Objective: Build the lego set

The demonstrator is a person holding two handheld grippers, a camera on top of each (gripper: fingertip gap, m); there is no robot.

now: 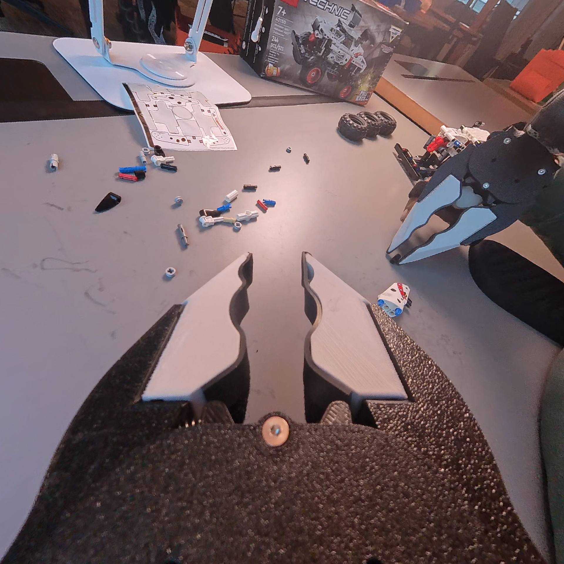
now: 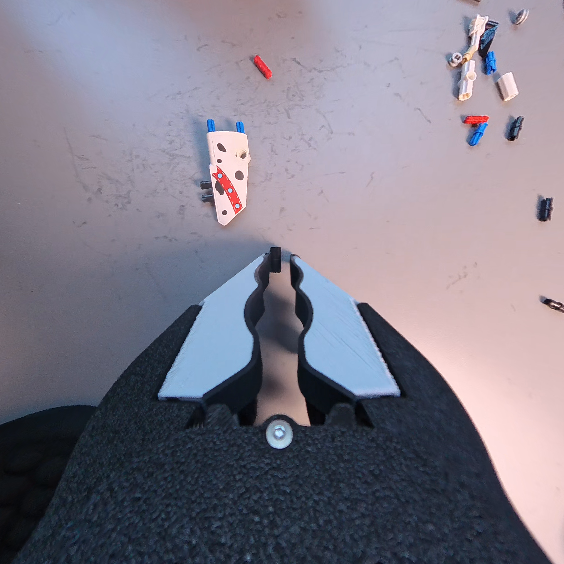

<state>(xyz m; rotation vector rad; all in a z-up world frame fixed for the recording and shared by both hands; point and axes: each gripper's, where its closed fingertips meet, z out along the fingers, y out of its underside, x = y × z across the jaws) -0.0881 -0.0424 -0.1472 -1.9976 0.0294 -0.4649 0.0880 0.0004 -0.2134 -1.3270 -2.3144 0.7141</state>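
Observation:
My left gripper [image 1: 277, 259] is open and empty, low over the grey table [image 1: 76, 305]. My right gripper [image 2: 277, 258] points down at the table with its jaws narrowly apart. A small black pin [image 2: 275, 260] stands between the tips, against the left finger, with a gap on the right side. The right gripper also shows in the left wrist view [image 1: 395, 259], tips at the table. A white spotted panel with a red stripe and blue pins [image 2: 227, 174] lies just beyond the right gripper and shows in the left wrist view [image 1: 393, 294] beside my left gripper's right finger.
Loose small pieces [image 1: 225, 210] lie scattered mid-table and at the right [image 2: 479, 76]. A red pin [image 2: 262, 66] lies apart. Three tyres [image 1: 366, 123], a partly built truck [image 1: 451, 143], the set box [image 1: 320, 45], a sticker sheet [image 1: 183, 122] and a white stand [image 1: 137, 70] sit farther back. A large black tyre [image 1: 518, 290] lies at right. Spacing between my two grippers at the tips: around 20 cm.

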